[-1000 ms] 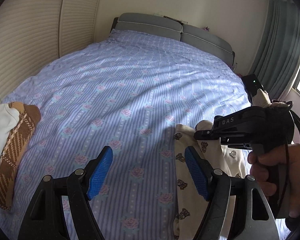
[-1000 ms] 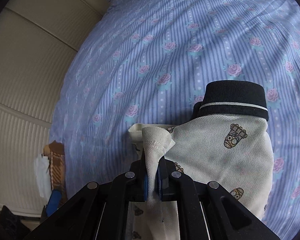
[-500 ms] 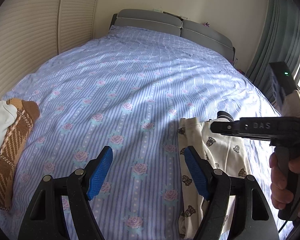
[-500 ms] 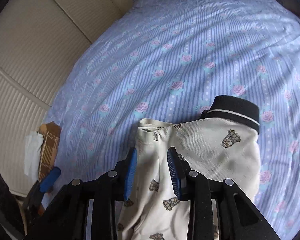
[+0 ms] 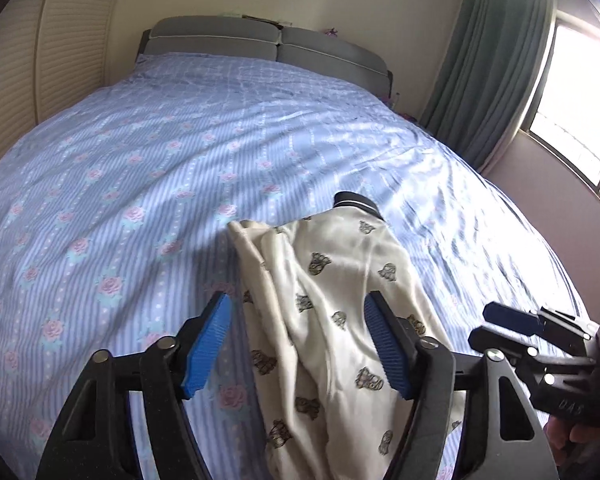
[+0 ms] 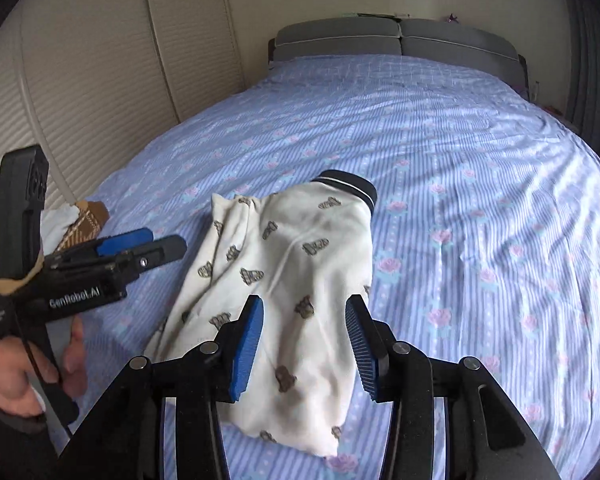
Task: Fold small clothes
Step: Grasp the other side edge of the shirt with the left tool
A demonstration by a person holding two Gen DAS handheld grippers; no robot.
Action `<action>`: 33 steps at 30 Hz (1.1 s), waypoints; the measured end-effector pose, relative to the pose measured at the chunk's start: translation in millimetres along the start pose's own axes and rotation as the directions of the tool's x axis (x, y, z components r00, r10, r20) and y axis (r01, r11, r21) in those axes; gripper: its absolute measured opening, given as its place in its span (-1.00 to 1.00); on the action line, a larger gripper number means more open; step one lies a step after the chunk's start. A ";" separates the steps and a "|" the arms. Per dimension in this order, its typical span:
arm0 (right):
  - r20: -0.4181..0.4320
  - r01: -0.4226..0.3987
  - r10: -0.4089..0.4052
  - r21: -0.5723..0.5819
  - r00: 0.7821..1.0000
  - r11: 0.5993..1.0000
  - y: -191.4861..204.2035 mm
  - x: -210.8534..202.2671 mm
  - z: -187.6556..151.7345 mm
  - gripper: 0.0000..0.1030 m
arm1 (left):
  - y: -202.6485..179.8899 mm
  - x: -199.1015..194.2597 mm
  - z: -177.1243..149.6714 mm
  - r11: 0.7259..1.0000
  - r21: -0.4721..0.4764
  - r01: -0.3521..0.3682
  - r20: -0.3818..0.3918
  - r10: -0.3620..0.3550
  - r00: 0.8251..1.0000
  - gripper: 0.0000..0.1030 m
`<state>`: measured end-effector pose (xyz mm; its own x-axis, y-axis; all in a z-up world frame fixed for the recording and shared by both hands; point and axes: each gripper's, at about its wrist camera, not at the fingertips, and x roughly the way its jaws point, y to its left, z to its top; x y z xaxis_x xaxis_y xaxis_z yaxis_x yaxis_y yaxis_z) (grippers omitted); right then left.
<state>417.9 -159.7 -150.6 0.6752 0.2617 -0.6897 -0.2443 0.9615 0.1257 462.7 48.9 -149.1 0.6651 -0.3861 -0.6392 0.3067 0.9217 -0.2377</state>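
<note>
Cream printed garment [image 6: 300,264] is laid on the blue floral bedsheet [image 6: 480,168], partly folded, unheld.

Its dark striped cuff [image 6: 350,184] is turned toward the grey headboard [image 6: 396,42]. The left gripper [image 5: 300,344] is held above the garment's near end, jaws spread wide, nothing gripped. The right gripper [image 6: 304,346] is likewise held over the cloth with jaws well apart and empty. A brown plaid item [image 6: 86,220] is seen at the bed's left edge.
</note>
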 end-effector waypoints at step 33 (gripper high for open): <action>0.045 0.005 -0.010 0.121 0.999 0.993 -38.9 3.1 -49.8 -0.14 | 10.2 62.7 33.8 0.991 0.043 -0.129 -0.066 0.132 0.989 -0.79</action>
<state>394.9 -200.5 -193.2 0.7083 0.2552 -0.6582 -0.1548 0.9658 0.2080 530.6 32.7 -166.8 0.6533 -0.2578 -0.7118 0.2470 0.9614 -0.1215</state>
